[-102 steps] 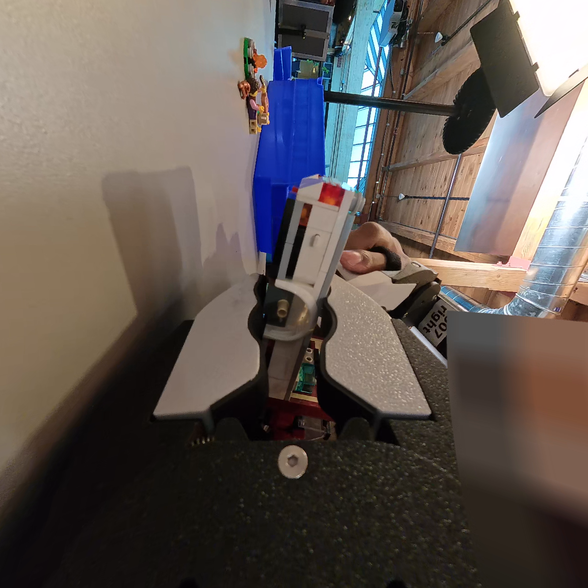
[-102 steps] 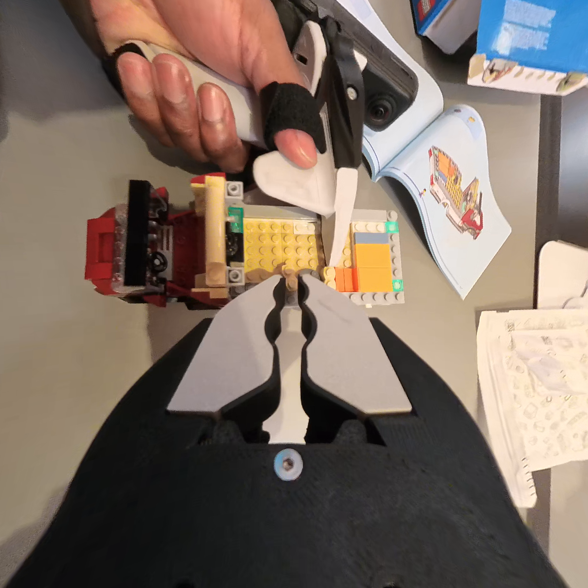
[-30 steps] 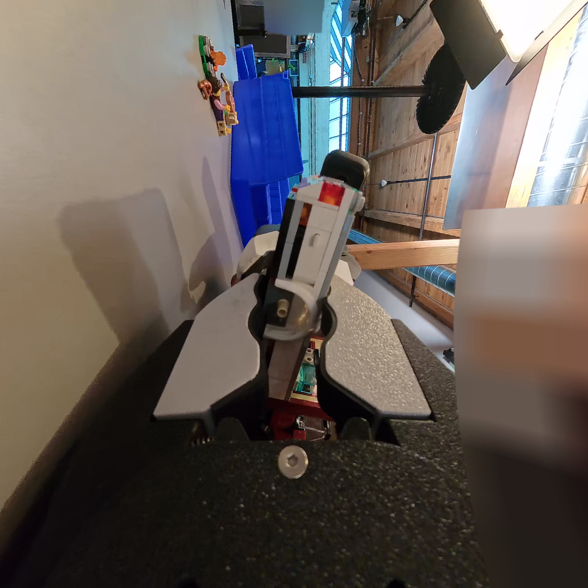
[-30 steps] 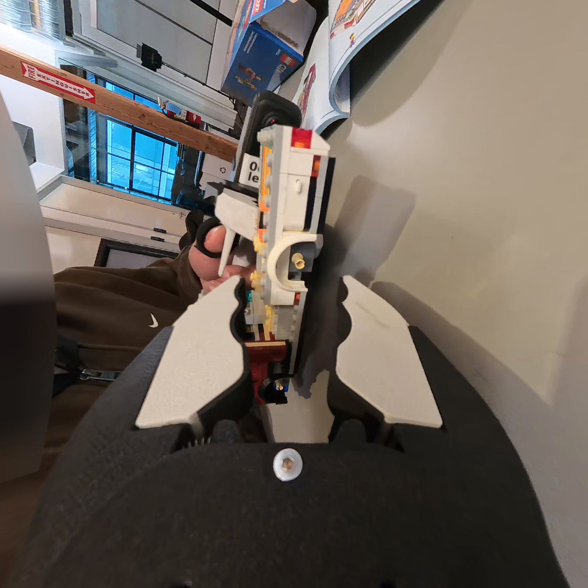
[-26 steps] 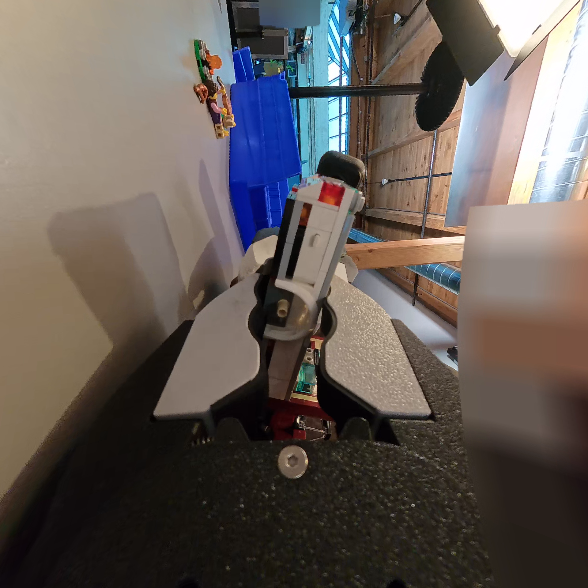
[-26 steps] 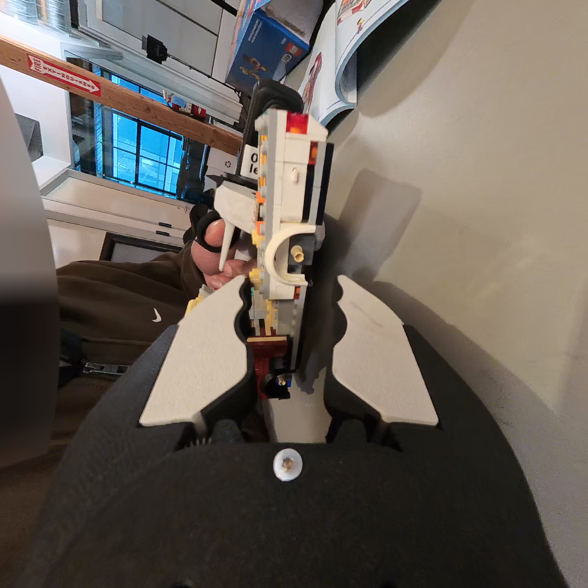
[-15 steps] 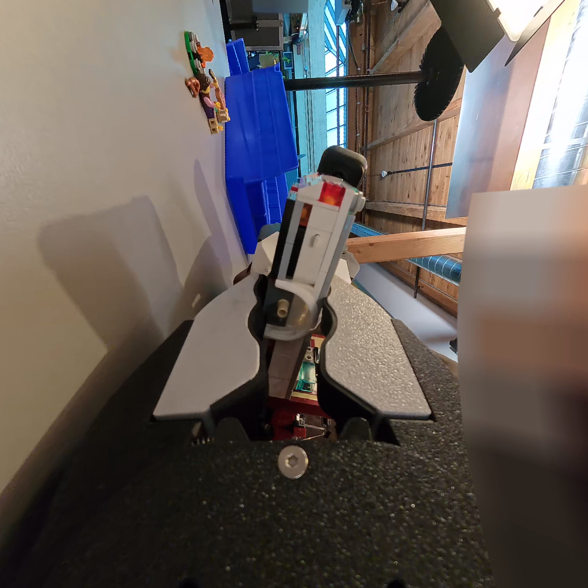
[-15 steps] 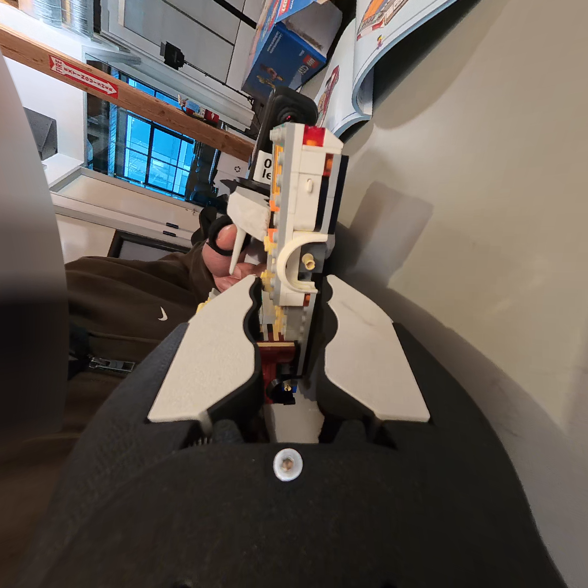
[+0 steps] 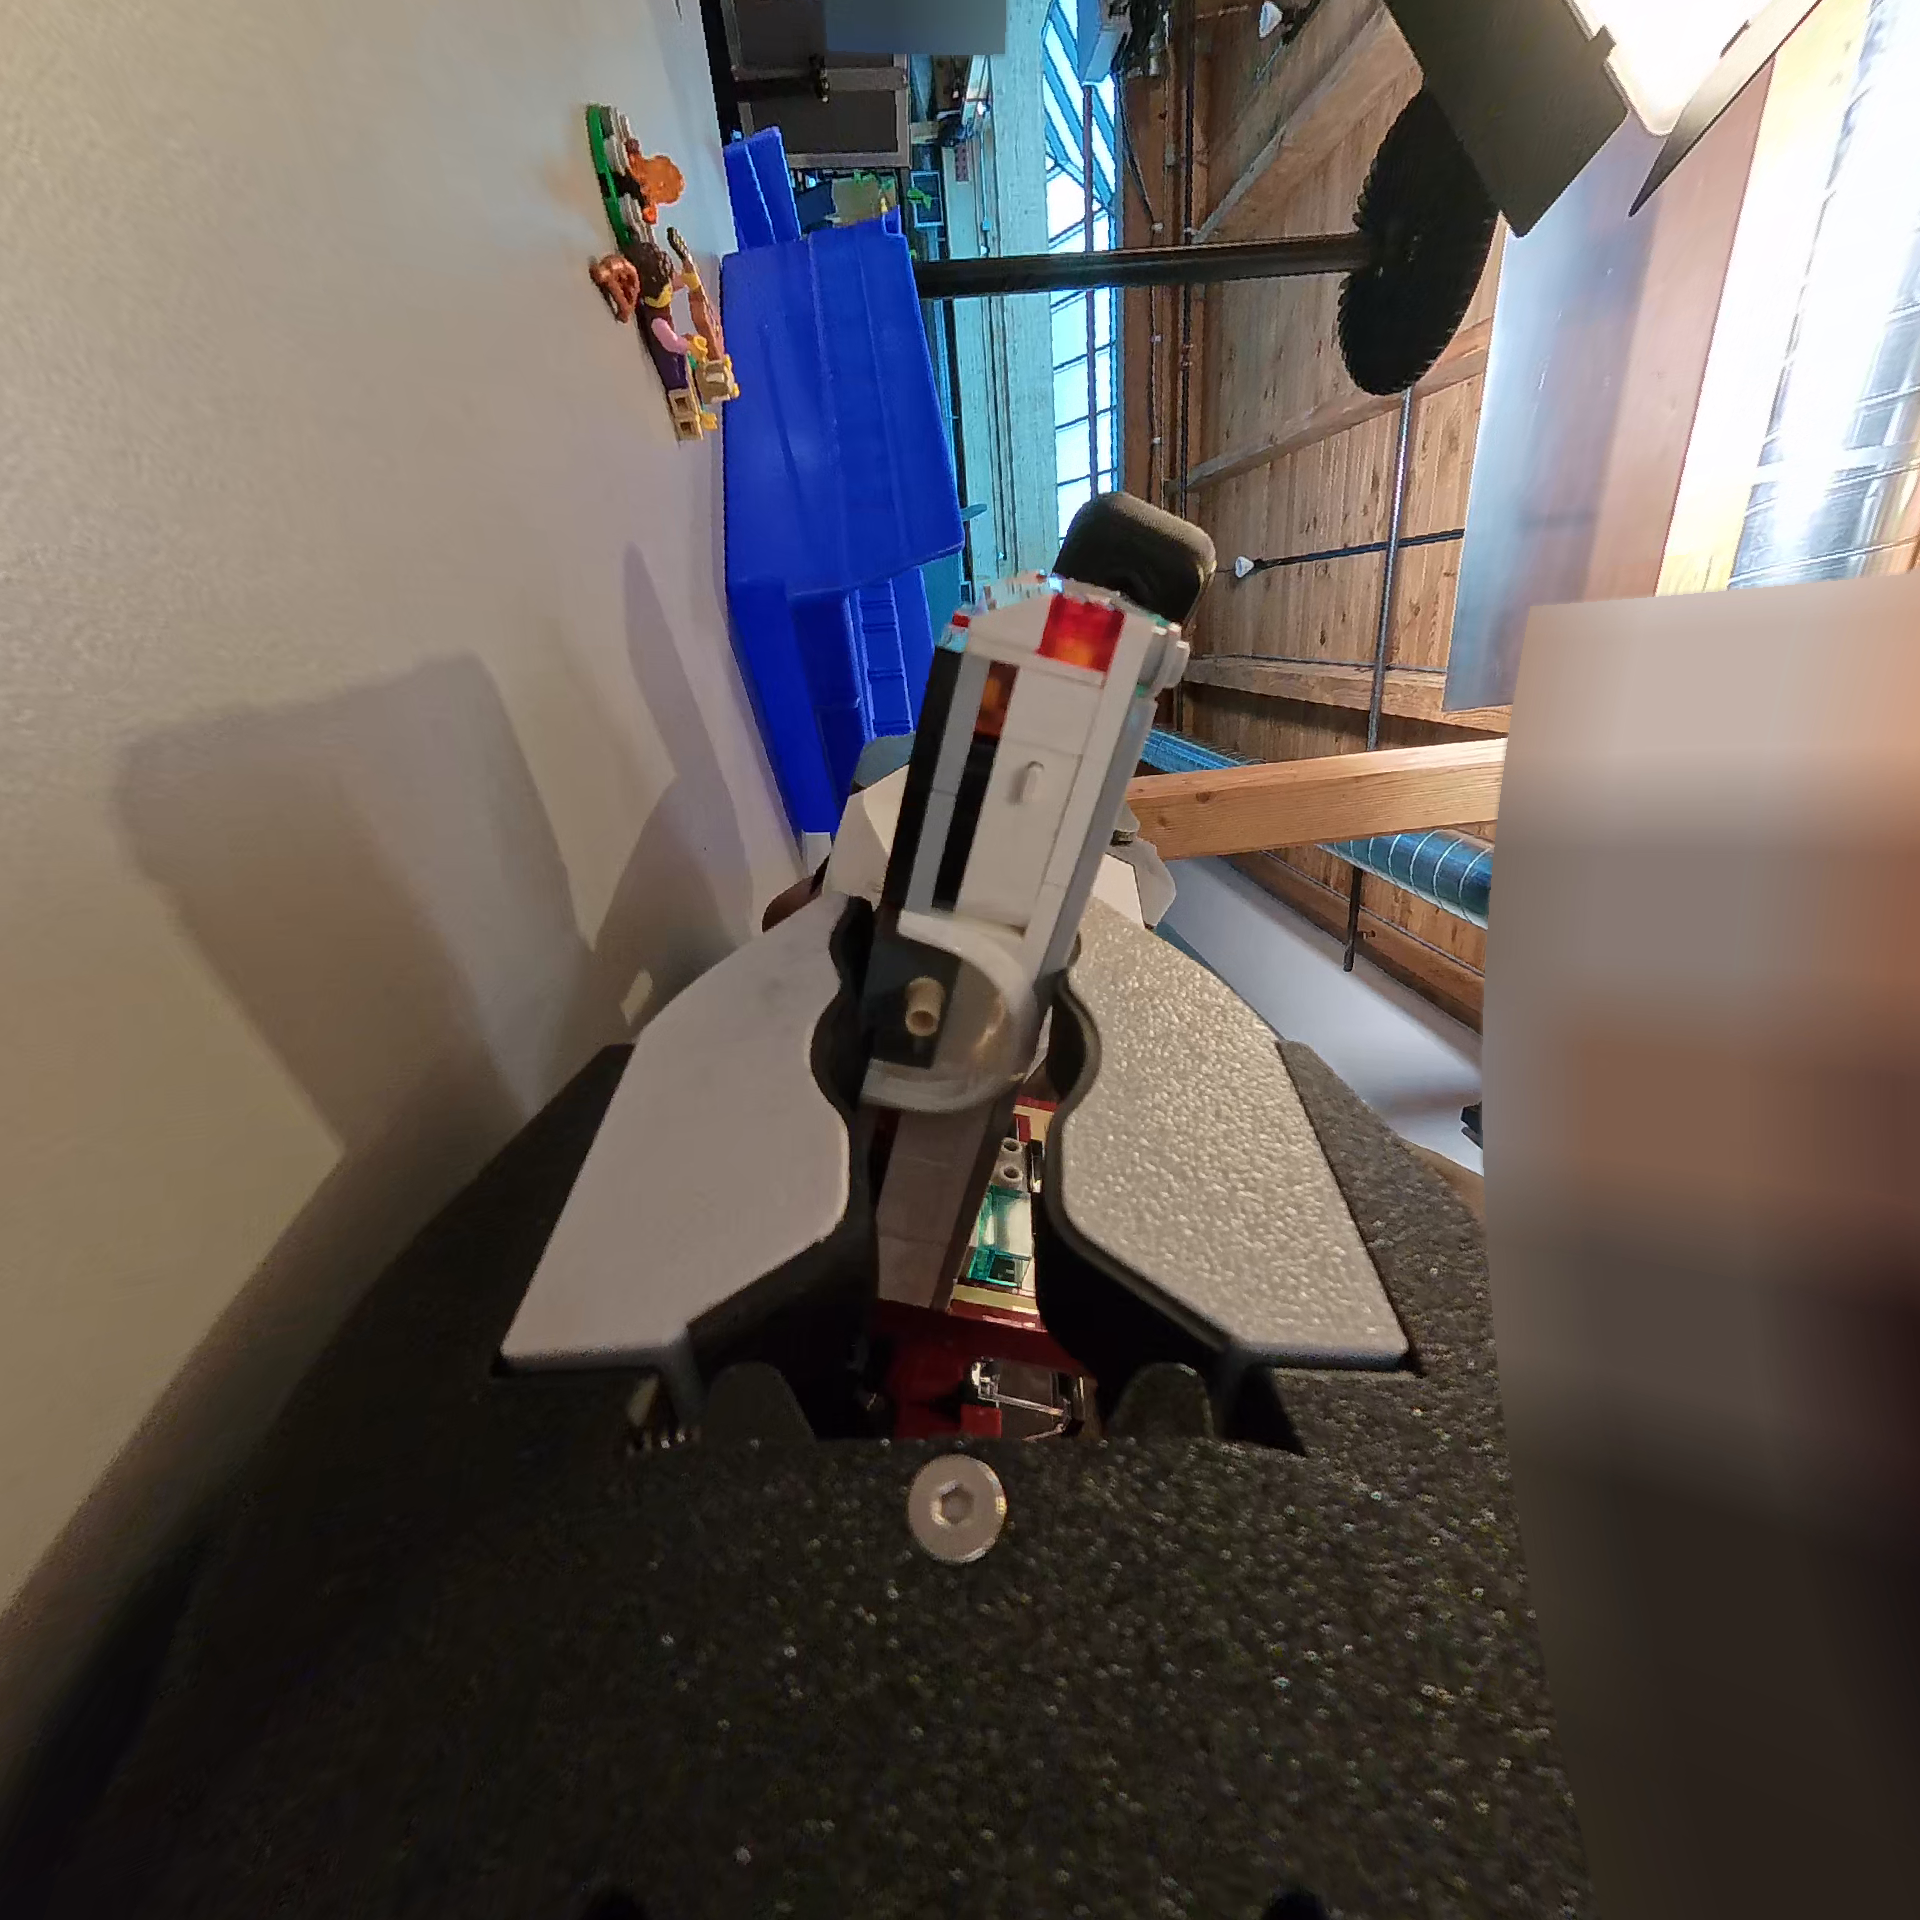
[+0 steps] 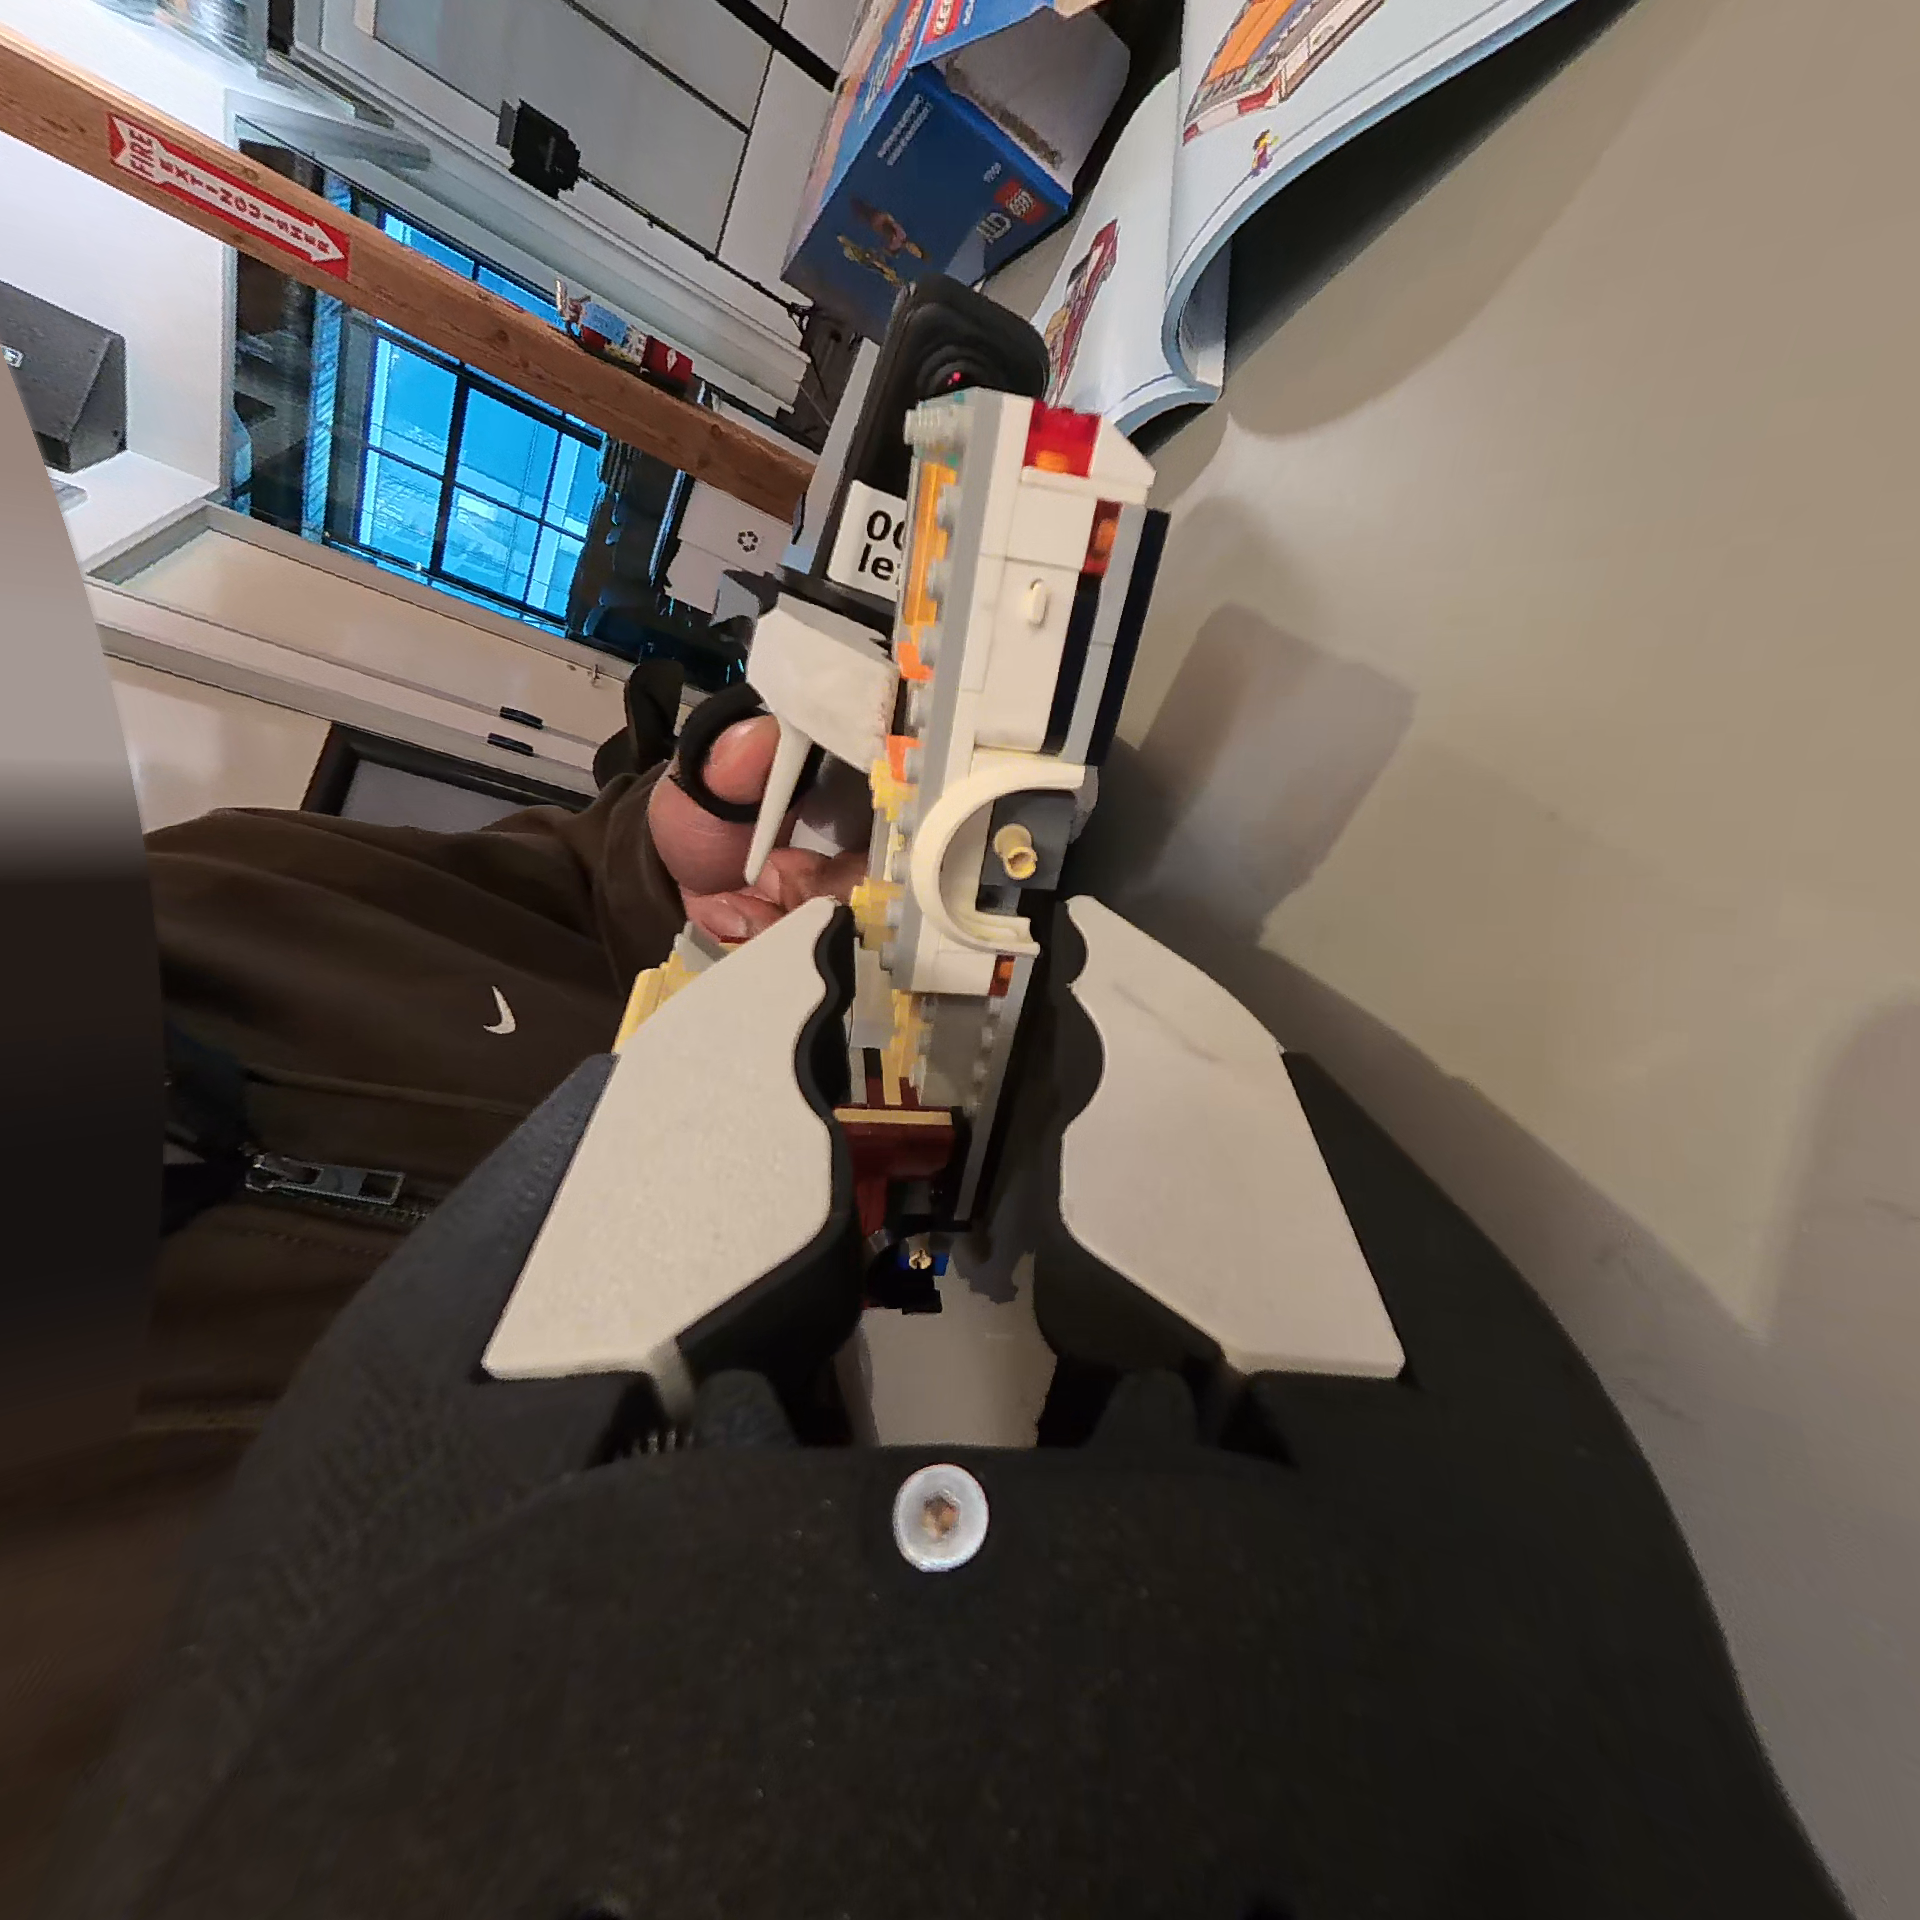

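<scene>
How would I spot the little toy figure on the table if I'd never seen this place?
Start at the big blue bin at the far end of the pale table. Right beside it stands a small brick figure with dark hair and a purple top. It sits next to a green round plate, far from the white brick vehicle.

Right gripper [image 10: 951, 914] lifted from table [image 10: 1558, 727], jaws narrowed from wide onto brick vehicle [image 10: 997, 727] alongside left gripper [image 9: 951, 935].
</scene>
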The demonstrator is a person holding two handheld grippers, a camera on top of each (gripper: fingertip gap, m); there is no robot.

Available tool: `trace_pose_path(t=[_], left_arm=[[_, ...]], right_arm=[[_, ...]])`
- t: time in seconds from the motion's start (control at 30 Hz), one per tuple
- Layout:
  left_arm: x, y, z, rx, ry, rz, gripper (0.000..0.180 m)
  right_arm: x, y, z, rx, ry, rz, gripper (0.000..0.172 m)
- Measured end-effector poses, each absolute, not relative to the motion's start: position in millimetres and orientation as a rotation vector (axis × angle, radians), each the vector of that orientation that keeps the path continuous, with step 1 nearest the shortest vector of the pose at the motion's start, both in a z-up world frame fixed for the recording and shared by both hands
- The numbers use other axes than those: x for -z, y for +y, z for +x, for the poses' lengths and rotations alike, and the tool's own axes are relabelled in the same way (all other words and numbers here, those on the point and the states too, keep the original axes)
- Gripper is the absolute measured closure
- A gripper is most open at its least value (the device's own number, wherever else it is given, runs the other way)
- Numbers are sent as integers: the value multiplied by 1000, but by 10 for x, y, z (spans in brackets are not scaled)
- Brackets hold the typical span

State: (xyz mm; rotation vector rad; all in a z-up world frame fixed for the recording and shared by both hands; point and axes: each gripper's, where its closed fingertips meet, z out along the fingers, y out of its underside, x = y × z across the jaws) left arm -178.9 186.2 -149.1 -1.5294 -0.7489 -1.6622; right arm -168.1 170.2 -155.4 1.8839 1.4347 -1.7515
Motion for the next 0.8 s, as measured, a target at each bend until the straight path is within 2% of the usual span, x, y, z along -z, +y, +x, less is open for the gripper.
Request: trace_pose_path(t=[0.8], left_arm=[[1578, 1897, -1830, 1652, -819, -1535, 150]], right_arm=[[1631, 1715, -1705, 1765, 1399, 1909, 137]])
